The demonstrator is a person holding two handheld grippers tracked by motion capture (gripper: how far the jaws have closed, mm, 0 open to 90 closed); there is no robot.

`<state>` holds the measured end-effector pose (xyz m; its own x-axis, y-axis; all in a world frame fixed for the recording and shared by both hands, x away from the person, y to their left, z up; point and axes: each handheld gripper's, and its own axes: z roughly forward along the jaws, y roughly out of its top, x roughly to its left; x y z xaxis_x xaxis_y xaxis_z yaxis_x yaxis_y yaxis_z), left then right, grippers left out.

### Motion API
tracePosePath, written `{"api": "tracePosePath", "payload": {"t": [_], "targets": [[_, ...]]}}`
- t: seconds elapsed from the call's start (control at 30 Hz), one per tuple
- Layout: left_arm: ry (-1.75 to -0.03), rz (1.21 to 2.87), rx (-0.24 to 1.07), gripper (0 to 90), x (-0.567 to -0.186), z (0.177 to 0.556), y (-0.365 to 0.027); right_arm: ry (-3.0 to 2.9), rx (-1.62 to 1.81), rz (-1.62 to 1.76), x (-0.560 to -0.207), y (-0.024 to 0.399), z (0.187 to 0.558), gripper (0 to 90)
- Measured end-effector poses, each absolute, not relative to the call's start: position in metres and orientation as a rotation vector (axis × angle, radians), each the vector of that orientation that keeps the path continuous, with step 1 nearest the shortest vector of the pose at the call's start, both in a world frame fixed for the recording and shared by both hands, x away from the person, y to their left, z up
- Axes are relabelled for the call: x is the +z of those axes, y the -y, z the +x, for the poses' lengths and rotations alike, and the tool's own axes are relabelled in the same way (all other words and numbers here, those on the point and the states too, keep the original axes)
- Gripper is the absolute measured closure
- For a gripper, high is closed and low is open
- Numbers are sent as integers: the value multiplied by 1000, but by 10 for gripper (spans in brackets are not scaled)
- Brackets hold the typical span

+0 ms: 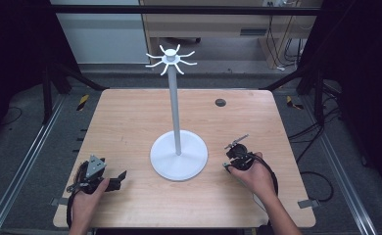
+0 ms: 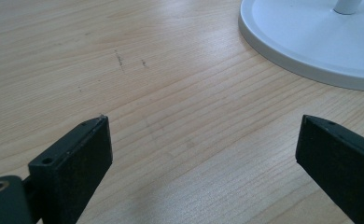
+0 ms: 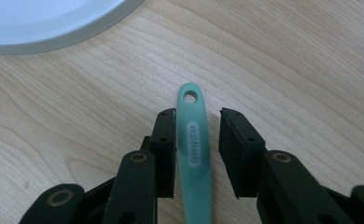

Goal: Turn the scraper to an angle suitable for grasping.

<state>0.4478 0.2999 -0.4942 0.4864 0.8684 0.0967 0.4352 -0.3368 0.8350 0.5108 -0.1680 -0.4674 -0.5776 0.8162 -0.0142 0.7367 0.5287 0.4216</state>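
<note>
Right tool (image 3: 198,116) straddling a green handle (image 3: 193,154) with hanging hole flat on the desk (image 3: 287,56), left pad touching, right pad just clear, white stand base (image 3: 45,23) ahead-left; left tool (image 2: 203,135) spread wide over bare wood, same base (image 2: 311,42) ahead-right.

white stand (image 1: 178,155) upright mid-table between both hands, bare tabletop (image 1: 130,117) either side, open wood ahead of left jaws

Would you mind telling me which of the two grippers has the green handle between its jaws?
The right gripper: a green handle lies between its jaws on the table. The left gripper stands wide open over bare wood.
</note>
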Motion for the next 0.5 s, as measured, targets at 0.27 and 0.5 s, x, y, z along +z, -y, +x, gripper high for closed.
{"api": "tracePosePath", "payload": {"t": [0.27, 0.5], "targets": [[-1076, 1959, 705, 32, -494, 448, -299, -2583, 526, 1332, -467, 167, 513, 677], [-1071, 1963, 703, 32, -495, 448, -298, -2611, 501, 1338, -469, 166, 516, 681]]}}
